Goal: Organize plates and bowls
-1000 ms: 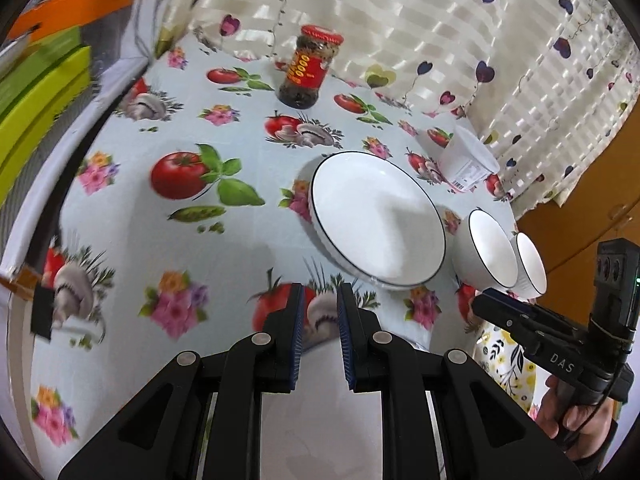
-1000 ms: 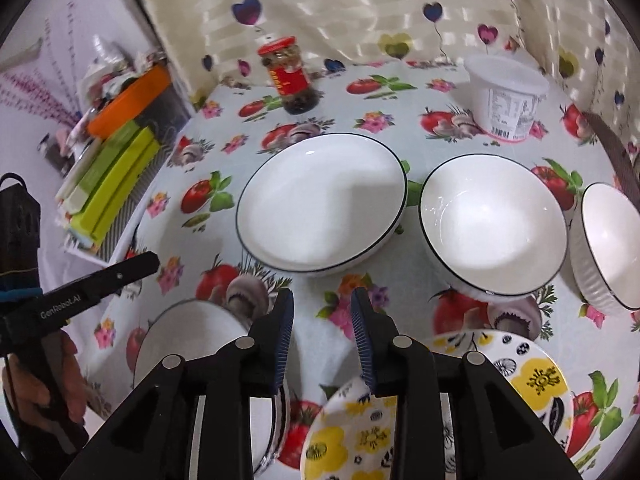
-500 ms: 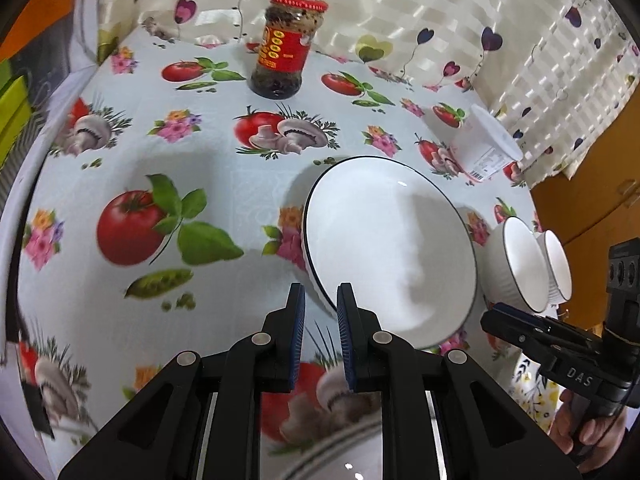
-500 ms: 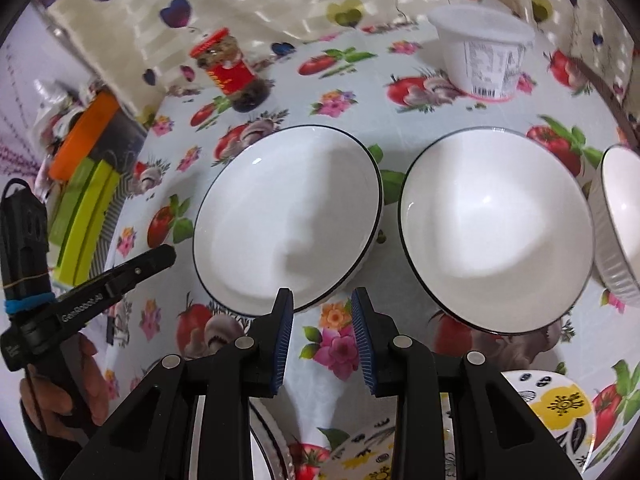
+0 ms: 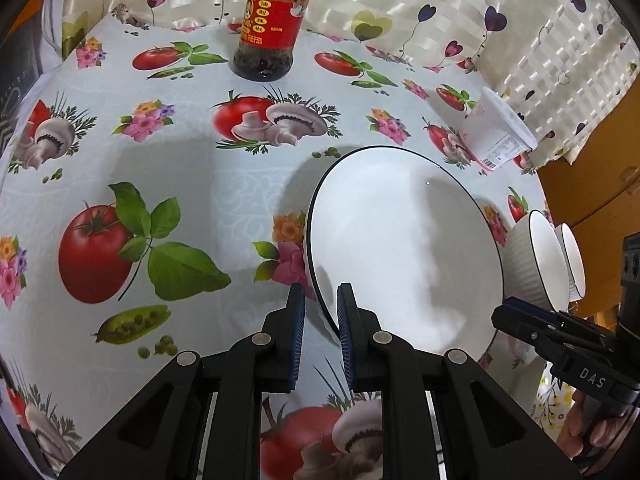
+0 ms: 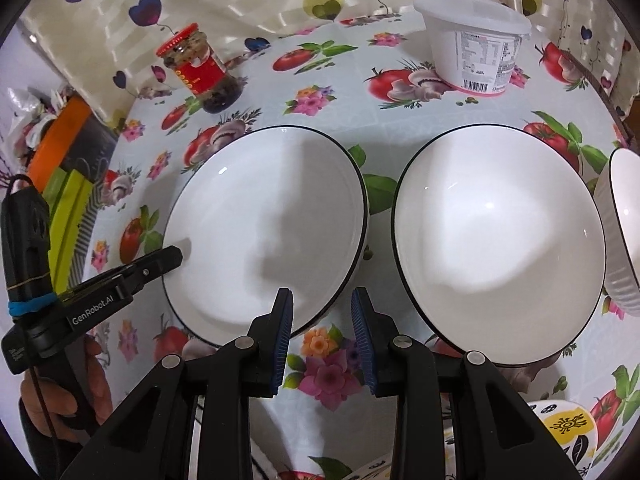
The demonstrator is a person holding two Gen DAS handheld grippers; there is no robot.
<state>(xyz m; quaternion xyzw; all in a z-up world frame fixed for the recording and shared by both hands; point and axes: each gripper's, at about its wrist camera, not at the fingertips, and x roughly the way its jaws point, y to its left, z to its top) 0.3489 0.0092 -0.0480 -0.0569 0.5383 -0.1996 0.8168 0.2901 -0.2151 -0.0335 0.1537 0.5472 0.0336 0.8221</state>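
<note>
A wide white plate with a black rim [image 5: 400, 248] [image 6: 272, 232] lies on the vegetable-print tablecloth. My left gripper [image 5: 321, 328] hangs at its left rim with the jaws close together. The rim shows in the narrow gap, and I cannot tell whether the pads touch it. From the right wrist view the left gripper [image 6: 174, 256] looks shut, with its tip at that rim. My right gripper [image 6: 322, 332] [image 5: 504, 314] stands open over the plate's near rim and grips nothing. Right of the plate sit a white bowl [image 6: 496, 248] and a ribbed bowl [image 6: 624, 232].
A red-lidded sauce jar [image 5: 276, 20] and a white plastic tub [image 6: 476, 44] stand at the back by the curtain. A yellow-patterned plate [image 6: 568, 428] lies near the front right. Orange and green boxes [image 6: 68, 200] line the left edge. A wooden cabinet [image 5: 592, 184] is right.
Both grippers have moved forward and down towards the wide plate. The left one now sits at its left rim and the right one at its near rim. Neither gap has changed.
</note>
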